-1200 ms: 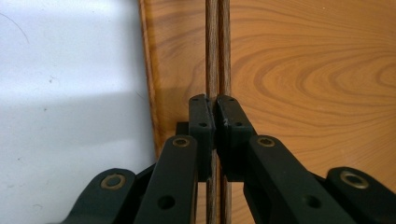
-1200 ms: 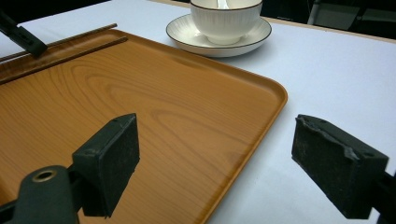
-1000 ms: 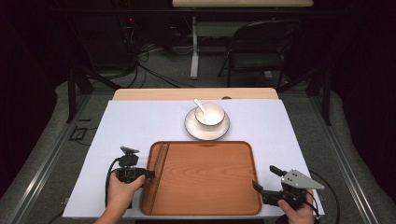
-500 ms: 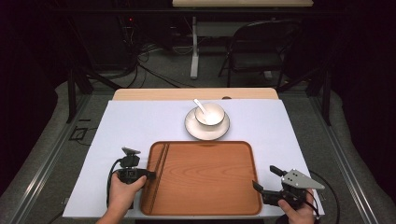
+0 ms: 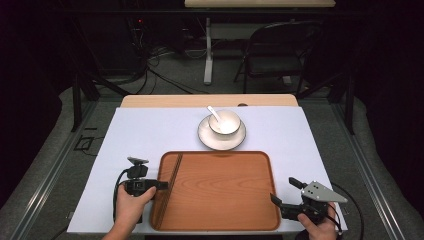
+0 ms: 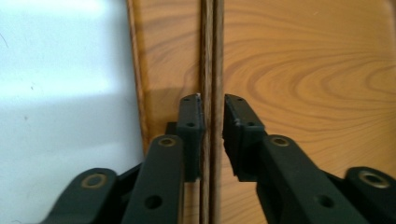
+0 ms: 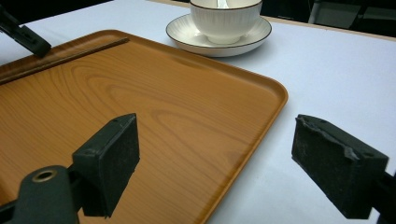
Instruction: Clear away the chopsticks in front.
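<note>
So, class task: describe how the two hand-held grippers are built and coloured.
Both are black. The left gripper trails a black cable; its jaws show brass-ringed pivot holes. The right gripper carries a grey three-cornered plate dotted with holes, and its pads are blocky, rough-edged.

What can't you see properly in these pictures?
- Inside of the cup: in the high view it is too small and glared; in the right gripper view the top edge cuts it off.
- Spoon: its bowl is hidden inside the cup.
- Chopsticks: in the left gripper view the left gripper covers their near end, and the frame edges cut both ends off.
- Tray: its near edge is partly hidden by the hands.
</note>
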Demonstrator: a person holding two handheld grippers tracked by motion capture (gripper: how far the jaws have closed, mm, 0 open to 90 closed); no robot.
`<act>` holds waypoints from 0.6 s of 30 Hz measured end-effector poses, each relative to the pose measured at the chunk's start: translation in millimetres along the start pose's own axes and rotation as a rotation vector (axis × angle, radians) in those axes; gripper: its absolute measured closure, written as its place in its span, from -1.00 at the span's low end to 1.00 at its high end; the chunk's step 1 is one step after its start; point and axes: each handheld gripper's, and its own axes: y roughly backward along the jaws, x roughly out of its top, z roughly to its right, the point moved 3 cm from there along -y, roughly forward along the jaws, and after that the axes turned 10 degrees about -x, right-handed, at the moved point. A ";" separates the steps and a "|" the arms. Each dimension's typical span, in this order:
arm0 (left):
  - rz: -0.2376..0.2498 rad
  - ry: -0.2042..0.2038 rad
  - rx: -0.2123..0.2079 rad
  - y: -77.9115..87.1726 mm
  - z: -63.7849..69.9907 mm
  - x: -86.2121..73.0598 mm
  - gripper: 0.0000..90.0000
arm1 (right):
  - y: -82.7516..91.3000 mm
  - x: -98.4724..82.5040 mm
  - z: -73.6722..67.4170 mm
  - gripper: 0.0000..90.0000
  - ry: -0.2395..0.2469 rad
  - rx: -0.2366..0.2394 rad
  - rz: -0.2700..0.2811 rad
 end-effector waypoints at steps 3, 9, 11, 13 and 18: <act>0.038 -0.022 -0.017 7.6 1.8 2.6 0.53 | -0.3 0.0 0.1 -0.67 0.000 0.000 0.000; 0.122 -0.078 0.001 23.8 1.2 4.6 0.35 | -0.3 -0.1 0.2 -0.67 -0.002 -0.002 -0.006; 0.192 -0.146 0.018 27.9 -1.0 3.5 0.22 | -0.5 -0.1 0.6 -0.67 -0.003 -0.003 -0.006; 0.241 -0.191 0.046 31.8 -3.6 1.6 0.18 | -0.8 -0.1 0.6 -0.67 -0.006 -0.003 -0.006; 0.337 -0.293 0.097 37.2 -14.2 -6.4 0.02 | -0.4 -0.1 0.5 -0.67 -0.003 -0.004 -0.007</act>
